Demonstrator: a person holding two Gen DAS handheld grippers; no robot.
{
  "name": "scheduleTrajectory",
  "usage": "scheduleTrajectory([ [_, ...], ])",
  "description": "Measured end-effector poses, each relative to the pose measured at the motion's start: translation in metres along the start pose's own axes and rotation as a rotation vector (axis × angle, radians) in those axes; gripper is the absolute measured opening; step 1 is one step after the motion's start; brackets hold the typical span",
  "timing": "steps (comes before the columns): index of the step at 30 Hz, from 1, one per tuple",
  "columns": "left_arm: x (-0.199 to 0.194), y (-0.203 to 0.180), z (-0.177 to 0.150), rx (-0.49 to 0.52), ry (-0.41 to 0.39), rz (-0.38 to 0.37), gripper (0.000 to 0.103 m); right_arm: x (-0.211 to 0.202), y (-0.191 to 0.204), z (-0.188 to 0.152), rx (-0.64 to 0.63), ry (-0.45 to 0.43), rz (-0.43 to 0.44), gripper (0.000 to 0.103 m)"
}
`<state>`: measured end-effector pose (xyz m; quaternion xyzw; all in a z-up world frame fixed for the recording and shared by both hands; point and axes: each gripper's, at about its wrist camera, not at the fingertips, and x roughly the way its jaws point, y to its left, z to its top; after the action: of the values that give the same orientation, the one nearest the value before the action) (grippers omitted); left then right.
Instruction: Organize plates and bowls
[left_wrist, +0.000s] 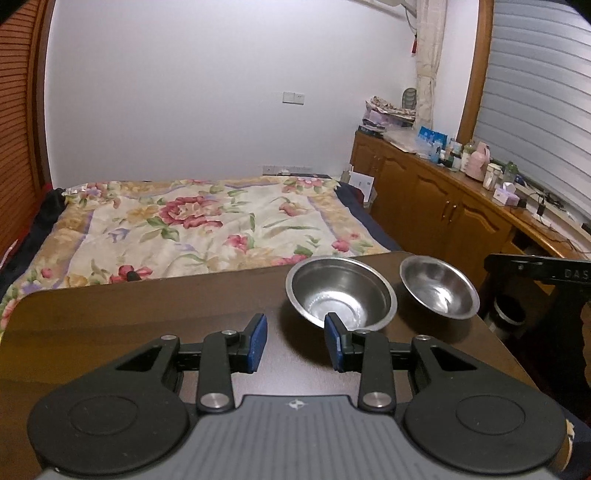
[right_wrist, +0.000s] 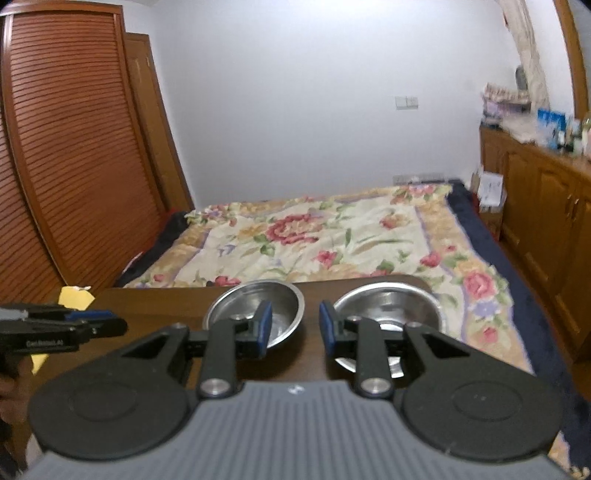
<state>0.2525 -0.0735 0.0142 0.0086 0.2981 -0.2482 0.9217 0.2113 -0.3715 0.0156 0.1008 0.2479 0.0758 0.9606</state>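
Right wrist view, blurred throughout. Right bowl (right_wrist: 388, 306): near half hidden behind the right tongs (right_wrist: 295, 328). Left bowl (right_wrist: 255, 306): near rim hidden likewise. Left tongs (right_wrist: 85, 325), left of the left bowl: cut off by the frame edge, opening unreadable. Cabinet-top clutter (left_wrist: 476, 162): too small to identify.

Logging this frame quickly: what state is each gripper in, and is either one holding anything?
Left gripper: open, holding nothing, just short of the larger round steel bowl.
Right gripper: open, holding nothing, above the dark wooden table.
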Motion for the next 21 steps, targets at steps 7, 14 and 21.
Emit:
scheduleTrajectory([
  [7,0.032,0.004,0.006,-0.026,0.038,-0.031,0.036,0.033,-0.001,0.009,0.012,0.078,-0.013,0.031],
  [14,0.054,0.004,0.009,-0.060,0.063,-0.060,0.036,0.061,-0.005,0.005,0.093,0.158,0.003,0.033],
  [21,0.073,0.008,0.020,-0.082,0.103,-0.051,0.036,0.083,0.010,0.008,0.050,0.194,-0.030,0.040],
])
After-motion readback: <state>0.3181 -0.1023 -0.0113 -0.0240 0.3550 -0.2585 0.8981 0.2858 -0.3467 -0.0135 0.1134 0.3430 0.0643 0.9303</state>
